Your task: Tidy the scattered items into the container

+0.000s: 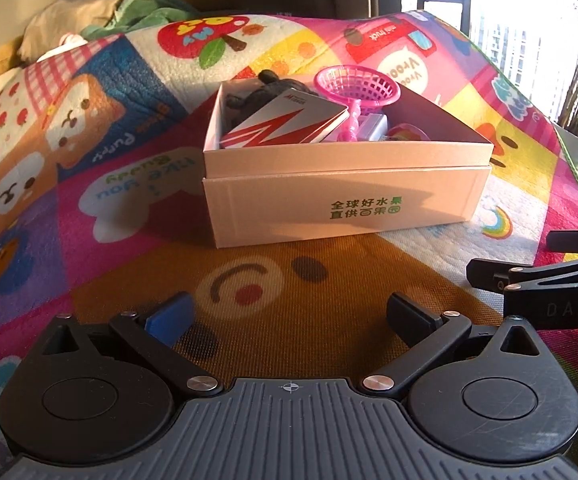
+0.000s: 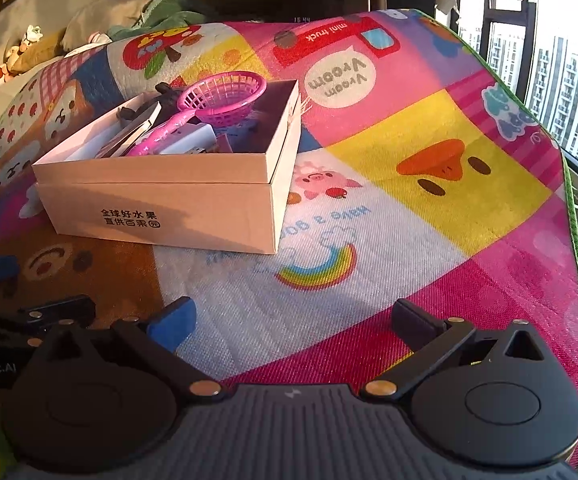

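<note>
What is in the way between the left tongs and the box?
Nothing visible. The left tongs are open and empty, and only bare play mat lies between them and the cardboard box. The right tongs sit off to the side, also open.

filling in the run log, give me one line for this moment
left hand-held gripper: open, empty | right hand-held gripper: open, empty | cardboard box: holds pink net, red-white box | play mat: nothing loose seen

Tan box [image 1: 345, 204], pink net [image 1: 357, 86], possibly grey-red card [image 1: 285, 122], multicoloured cartoon mat [image 1: 129, 184].
</note>
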